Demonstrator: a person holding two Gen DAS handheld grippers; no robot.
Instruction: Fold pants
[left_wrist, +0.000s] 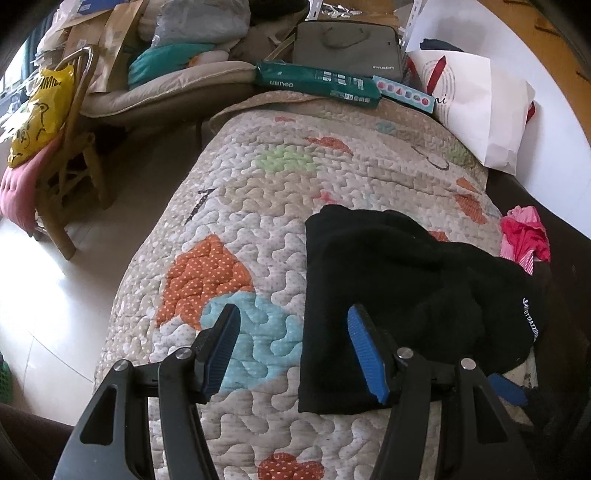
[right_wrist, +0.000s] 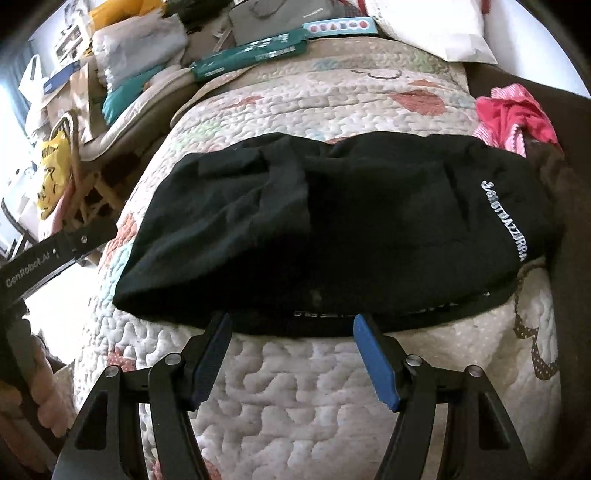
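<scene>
A: Where are the folded black fabric pants?

B: On the bed, lying flat across the quilted patchwork bedspread with orange, teal and green patches. White lettering runs down the pants' right side, and a waistband edge with more white print faces the camera in the right wrist view.

A: Any bags or boxes nearby?

B: At the far end of the bed sits a grey zip-up laptop bag, closed, so I cannot tell what it holds. In front of it lie a long dark green cardboard box and a slim light blue box with coloured shapes. A white paper shopping bag with red handles leans by the wall. A crumpled pink and red garment lies just beyond the pants.

A: And the fingers?

B: The left gripper points down at the bedspread, its fingers released and spread, one over the teal patch and one over the pants' left edge. The right gripper tilts down just in front of the waistband, fingers parted and holding nothing.
</scene>
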